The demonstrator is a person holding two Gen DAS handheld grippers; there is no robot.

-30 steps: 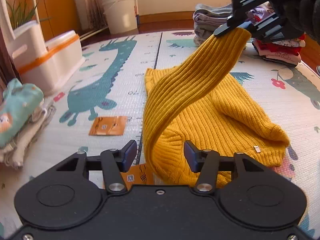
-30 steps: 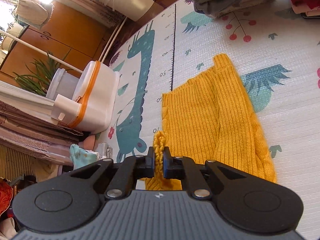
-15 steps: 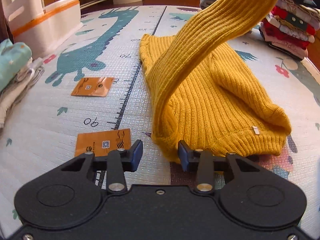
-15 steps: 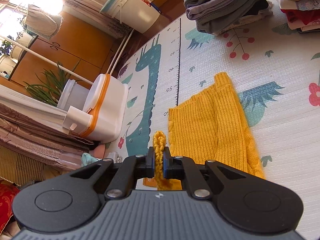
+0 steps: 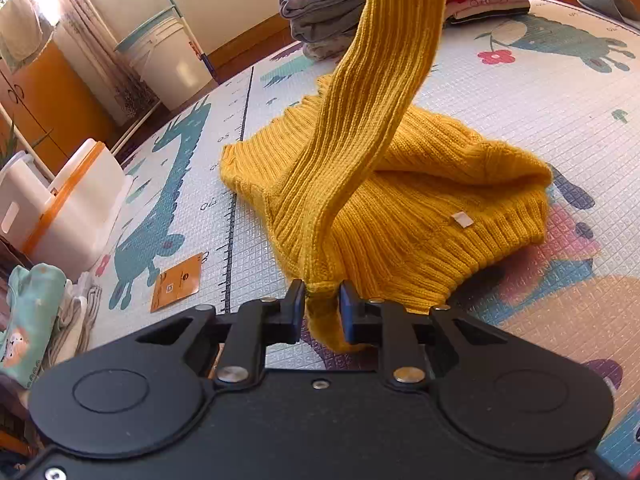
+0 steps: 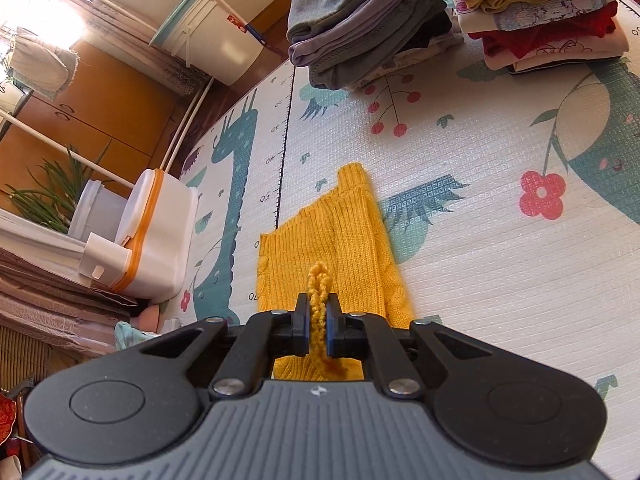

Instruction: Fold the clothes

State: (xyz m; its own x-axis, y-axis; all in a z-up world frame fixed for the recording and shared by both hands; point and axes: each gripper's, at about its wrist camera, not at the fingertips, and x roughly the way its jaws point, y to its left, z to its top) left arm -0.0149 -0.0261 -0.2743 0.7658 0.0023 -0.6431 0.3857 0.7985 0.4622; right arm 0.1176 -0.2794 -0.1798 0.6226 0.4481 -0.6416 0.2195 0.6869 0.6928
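The left gripper has just been closing and now pinches the near corner of the yellow sweater, where sleeve meets body. The right gripper is clamped on the sleeve's cuff, holding the sleeve up off the play mat. The thick, soft knit looks floppy, stretchy and sag-prone; seams and ribbed edges seem the surest holds.

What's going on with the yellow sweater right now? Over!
Right gripper shut on sweater sleeve, lifted. Left gripper fingers have just been closing on the sweater's near corner. Body lies on mat. Orange card nearby, clear.
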